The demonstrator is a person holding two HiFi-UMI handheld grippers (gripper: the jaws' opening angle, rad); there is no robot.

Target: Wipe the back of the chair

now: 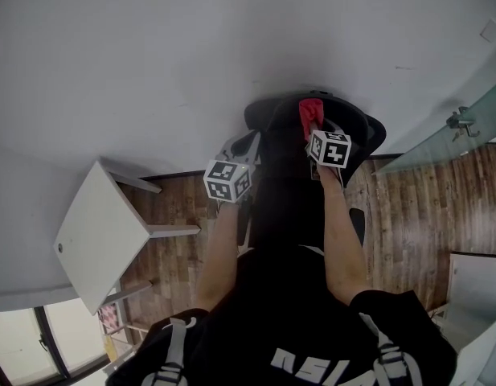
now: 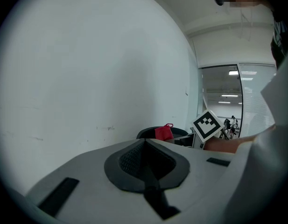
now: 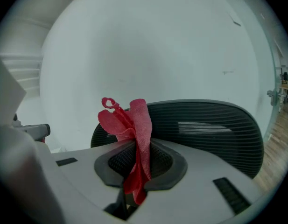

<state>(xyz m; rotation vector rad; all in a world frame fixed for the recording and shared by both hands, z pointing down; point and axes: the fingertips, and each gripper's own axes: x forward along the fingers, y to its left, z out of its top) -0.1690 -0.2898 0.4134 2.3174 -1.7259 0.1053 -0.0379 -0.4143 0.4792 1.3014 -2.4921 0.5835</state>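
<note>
A black mesh chair back (image 3: 204, 127) curves in front of a white wall; from the head view its top edge (image 1: 352, 119) shows beyond my arms. My right gripper (image 3: 136, 160) is shut on a red cloth (image 3: 127, 120), which sticks up from the jaws just before the chair back. The same cloth (image 1: 311, 112) sits over the chair's top in the head view, and shows small (image 2: 163, 132) in the left gripper view. My left gripper (image 2: 146, 160) is shut with nothing in it, held left of the chair (image 2: 151, 132). Right gripper (image 1: 316, 131) and left gripper (image 1: 243, 147) flank the chair.
A white table (image 1: 99, 232) stands to the left on the wooden floor (image 1: 424, 215). A glass partition with a metal fitting (image 1: 461, 123) is at the right. The white wall (image 1: 191, 47) is close behind the chair.
</note>
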